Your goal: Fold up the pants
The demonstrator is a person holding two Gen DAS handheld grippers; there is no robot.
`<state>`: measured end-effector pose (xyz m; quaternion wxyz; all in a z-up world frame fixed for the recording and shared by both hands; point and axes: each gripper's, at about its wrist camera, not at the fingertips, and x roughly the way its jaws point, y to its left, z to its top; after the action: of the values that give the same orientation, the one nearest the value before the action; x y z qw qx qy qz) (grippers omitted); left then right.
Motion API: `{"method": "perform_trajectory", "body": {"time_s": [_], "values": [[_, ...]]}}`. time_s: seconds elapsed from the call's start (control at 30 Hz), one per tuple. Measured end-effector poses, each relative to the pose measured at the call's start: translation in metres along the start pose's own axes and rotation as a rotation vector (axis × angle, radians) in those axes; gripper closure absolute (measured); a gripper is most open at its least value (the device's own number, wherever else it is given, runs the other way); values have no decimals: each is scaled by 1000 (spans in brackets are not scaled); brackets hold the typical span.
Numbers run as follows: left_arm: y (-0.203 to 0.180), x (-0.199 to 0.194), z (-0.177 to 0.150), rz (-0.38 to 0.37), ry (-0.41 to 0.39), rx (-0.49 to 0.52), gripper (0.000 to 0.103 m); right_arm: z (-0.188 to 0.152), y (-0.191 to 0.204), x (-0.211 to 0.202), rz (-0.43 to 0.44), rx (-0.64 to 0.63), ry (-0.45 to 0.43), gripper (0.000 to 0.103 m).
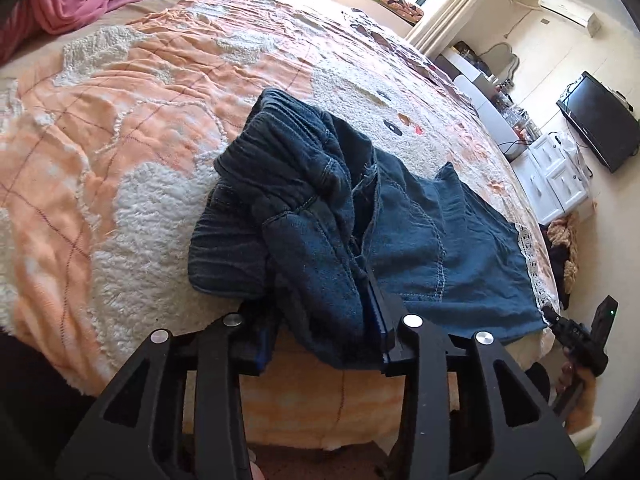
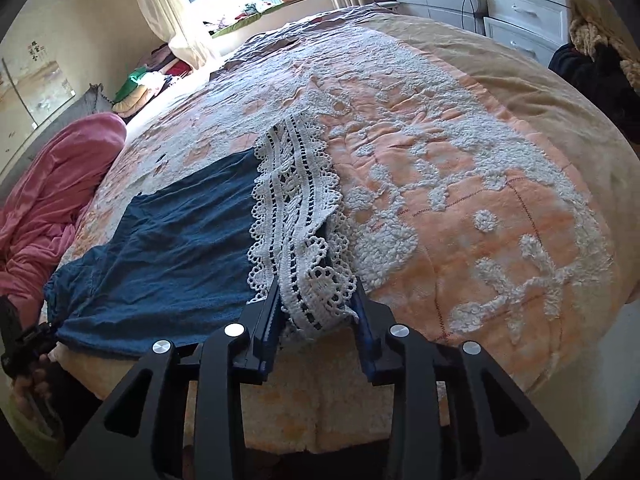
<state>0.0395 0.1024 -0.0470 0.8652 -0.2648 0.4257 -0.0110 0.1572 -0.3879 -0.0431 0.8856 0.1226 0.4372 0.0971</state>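
We see pants [image 1: 420,240] dark blue denim, pale contrast stitching; hem lace [image 2: 304,216] white, openwork scallop pattern. Bedspread [image 1: 132,92] under pants peach-orange, fluffy white patches, thin dark-red grid lines. Blanket [image 2: 60,184] beyond pants pink, plain. Our gripper frames black, jaws lined blue.

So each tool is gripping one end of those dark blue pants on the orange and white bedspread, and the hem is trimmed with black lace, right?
Not quite: the lace trim is white, not black, as the right wrist view shows. The rest holds: the left tool grips the bunched waist end of the dark blue pants, the right tool grips the lace hem, on the orange and white bedspread.
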Motion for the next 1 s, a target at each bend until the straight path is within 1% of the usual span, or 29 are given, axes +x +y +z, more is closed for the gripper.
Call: {"method": "perform_trajectory", "body": {"time_s": [0.07, 0.1, 0.13, 0.2, 0.23, 0.27, 0.3, 0.33, 0.4, 0.47, 0.53, 0.63, 0.7, 0.73, 0.77, 0.8, 0.87, 0.9, 0.93, 0.97, 1.0], "values": [[1, -5, -2, 5, 0, 5, 69, 0, -1, -5, -18, 11, -13, 63], [1, -8, -4, 12, 0, 15, 68, 1, -1, -9, -31, 8, -23, 57], [1, -11, -5, 18, 2, 21, 68, 2, -2, -13, -43, 6, -35, 55], [1, -18, -8, 29, 5, 29, 67, 4, -4, -23, -41, 11, -57, 54], [0, -23, -10, 45, 0, 36, 61, 5, -5, -28, -41, 12, -70, 54], [-3, -30, -10, 70, -11, 48, 59, 6, -3, -35, -36, 8, -89, 52], [-6, -38, -11, 76, -22, 61, 59, 8, 0, -41, -27, -1, -106, 48], [-9, -46, -11, 76, -37, 72, 59, 10, 4, -48, -15, -18, -127, 46], [-21, -63, -8, 88, -88, 115, 57, 14, 17, -56, 14, -62, -156, 41], [-34, -72, 2, 81, -126, 157, 55, 17, 34, -56, 39, -112, -158, 38], [-51, -71, 14, 62, -149, 194, 52, 20, 54, -49, 60, -170, -144, 37], [-83, -54, 36, 27, -144, 258, 50, 25, 80, -33, 84, -242, -112, 35], [-102, -31, 50, 2, -111, 304, 48, 30, 93, -22, 100, -270, -90, 35], [-110, -20, 54, -4, -99, 316, 48, 32, 99, -16, 110, -285, -81, 35], [-115, -5, 58, 1, -68, 332, 48, 33, 106, -9, 115, -305, -71, 35], [-117, 11, 60, 21, -29, 329, 48, 35, 113, -2, 124, -319, -53, 35], [-117, 35, 62, 36, 32, 338, 48, 40, 125, 14, 139, -338, -16, 35], [-117, 45, 60, 63, 40, 349, 48, 43, 132, 23, 157, -347, 2, 35], [-112, 55, 59, 128, 55, 361, 48, 46, 139, 33, 156, -357, 16, 35], [-106, 62, 57, 171, 71, 351, 48, 48, 147, 43, 168, -372, 32, 35], [-95, 68, 56, 193, 92, 323, 48, 50, 155, 54, 185, -385, 54, 34]]}}
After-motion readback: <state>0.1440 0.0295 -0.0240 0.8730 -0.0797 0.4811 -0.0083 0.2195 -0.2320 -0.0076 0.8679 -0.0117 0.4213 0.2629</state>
